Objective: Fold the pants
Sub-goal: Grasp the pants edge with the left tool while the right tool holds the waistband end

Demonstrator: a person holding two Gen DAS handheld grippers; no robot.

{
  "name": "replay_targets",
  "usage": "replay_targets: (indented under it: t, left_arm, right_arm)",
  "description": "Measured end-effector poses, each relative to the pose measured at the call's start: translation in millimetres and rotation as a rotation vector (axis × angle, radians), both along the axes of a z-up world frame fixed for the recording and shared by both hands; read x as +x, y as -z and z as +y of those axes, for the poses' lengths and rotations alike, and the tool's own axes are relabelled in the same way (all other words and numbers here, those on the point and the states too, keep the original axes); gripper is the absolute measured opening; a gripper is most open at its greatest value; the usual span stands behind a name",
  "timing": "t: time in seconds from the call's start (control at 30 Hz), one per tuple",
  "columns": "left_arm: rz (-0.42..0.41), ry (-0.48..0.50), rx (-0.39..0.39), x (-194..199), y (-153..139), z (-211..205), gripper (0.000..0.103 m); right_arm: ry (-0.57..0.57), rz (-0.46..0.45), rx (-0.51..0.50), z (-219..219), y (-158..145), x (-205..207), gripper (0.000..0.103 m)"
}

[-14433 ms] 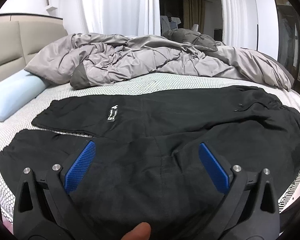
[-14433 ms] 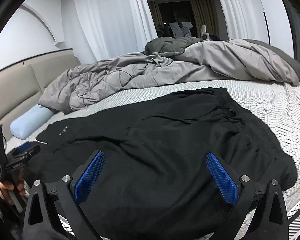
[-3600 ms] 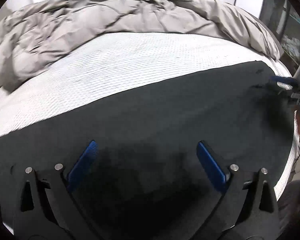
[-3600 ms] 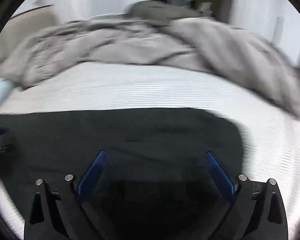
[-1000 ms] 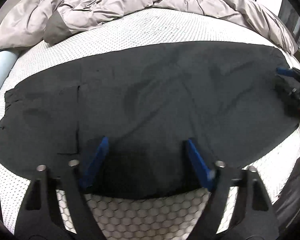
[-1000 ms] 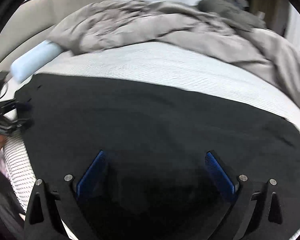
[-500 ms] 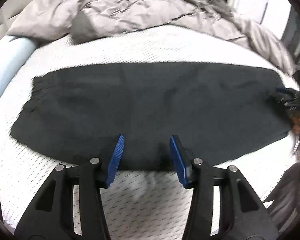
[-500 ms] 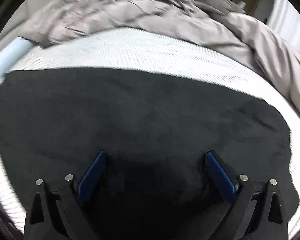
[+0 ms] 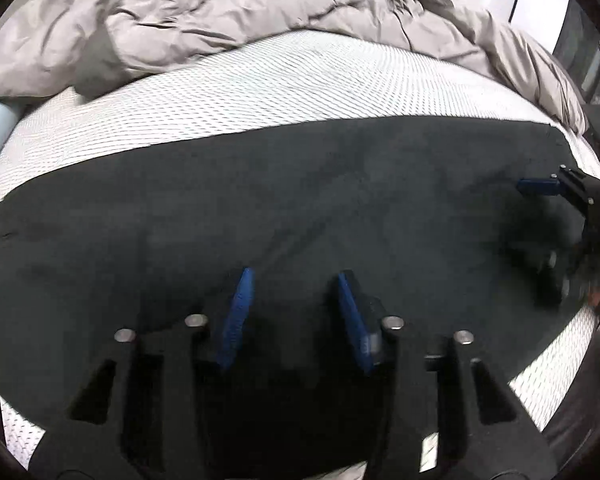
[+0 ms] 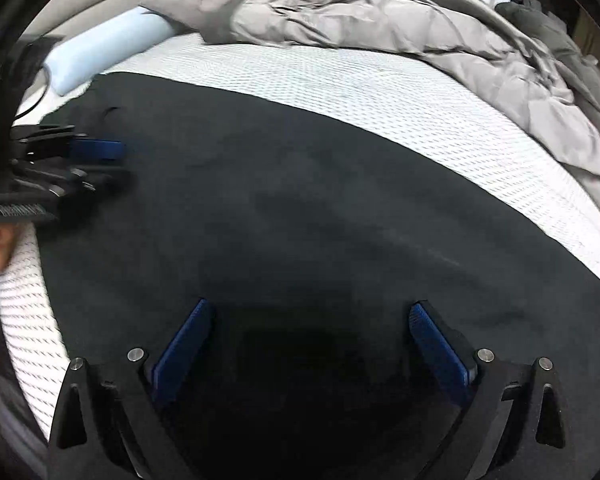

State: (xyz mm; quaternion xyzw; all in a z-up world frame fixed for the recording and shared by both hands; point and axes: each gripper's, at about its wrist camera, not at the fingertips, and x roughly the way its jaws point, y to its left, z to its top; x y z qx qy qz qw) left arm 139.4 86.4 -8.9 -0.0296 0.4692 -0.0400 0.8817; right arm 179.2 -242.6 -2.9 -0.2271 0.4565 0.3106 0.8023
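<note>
The black pants lie flat on the bed, long axis running side to side across both hand-held grippers; the left hand-held gripper, jaws narrowed and just closing, stands over the near edge with cloth between the pads, grip unconfirmed; the right hand-held gripper hovers wide apart above the waist end; a grey duvet and pale blue bolster lie beyond.

Both the left gripper and the right gripper are built of black frames, studded with silver screws and tipped with ribbed blue pads.
</note>
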Motion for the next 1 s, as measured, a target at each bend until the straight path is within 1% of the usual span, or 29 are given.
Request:
replay_targets:
  t: [0.03,0.07,0.13,0.17,0.23,0.27,0.33,0.43,0.53,0.6,0.63,0.7,0.73,0.8,0.83,0.87,0.93,1.0]
  left_arm:
    - [-0.009,-0.018,0.011,-9,-3,9,0.036]
    - [-0.012,-0.039,0.021,-12,-4,18,0.036]
    - [-0.011,-0.061,-0.014,-18,-4,30,0.036]
    - [-0.019,-0.066,-0.023,-13,-6,34,0.036]
    - [-0.037,-0.049,-0.026,-7,-11,32,0.036]
    - [-0.044,-0.032,-0.034,-3,-12,29,0.036]
    - [-0.031,-0.018,-0.024,8,-13,17,0.036]
    - [0.012,-0.036,0.007,33,-4,1,0.036]
    - [0.03,-0.05,0.015,46,3,2,0.036]
    - [0.021,-0.052,-0.038,44,3,14,0.035]
    - [0.019,-0.058,-0.048,41,4,20,0.035]
    - [0.012,-0.084,-0.017,35,5,30,0.035]
    - [0.01,-0.094,-0.008,31,5,36,0.035]
    - [0.005,-0.117,-0.028,28,4,44,0.035]
    - [-0.003,-0.129,-0.037,27,0,45,0.035]
    - [-0.011,-0.136,-0.032,28,-3,42,0.035]
    - [-0.038,-0.125,-0.031,34,-11,32,0.035]
    - [-0.046,-0.086,-0.073,52,-16,11,0.036]
  right_arm:
    - [0.036,-0.004,-0.01,-11,-2,7,0.1]
    - [0.088,-0.03,-0.041,-26,-3,13,0.1]
    - [0.209,-0.09,-0.118,-55,-4,26,0.1]
    - [0.256,-0.076,-0.106,-70,-6,33,0.1]
    - [0.309,-0.046,-0.061,-86,-12,42,0.099]
    - [0.312,-0.053,-0.051,-86,-16,41,0.098]
    - [0.271,-0.055,-0.003,-74,-24,35,0.097]
    - [0.131,-0.016,0.067,-29,-27,19,0.097]
    - [0.025,-0.002,0.057,15,-15,7,0.097]
    - [-0.003,-0.004,0.021,25,-6,9,0.097]
    - [0.002,-0.009,0.002,25,-1,12,0.097]
    - [0.042,-0.02,-0.014,9,1,26,0.097]
    - [0.084,-0.029,-0.028,1,1,32,0.097]
    - [0.192,-0.08,-0.08,-23,0,47,0.097]
    - [0.255,-0.096,-0.101,-42,-1,54,0.097]
    - [0.287,-0.089,-0.092,-50,-3,57,0.097]
    - [0.311,-0.058,-0.035,-61,-8,61,0.097]
    - [0.275,-0.059,-0.008,-55,-12,57,0.097]
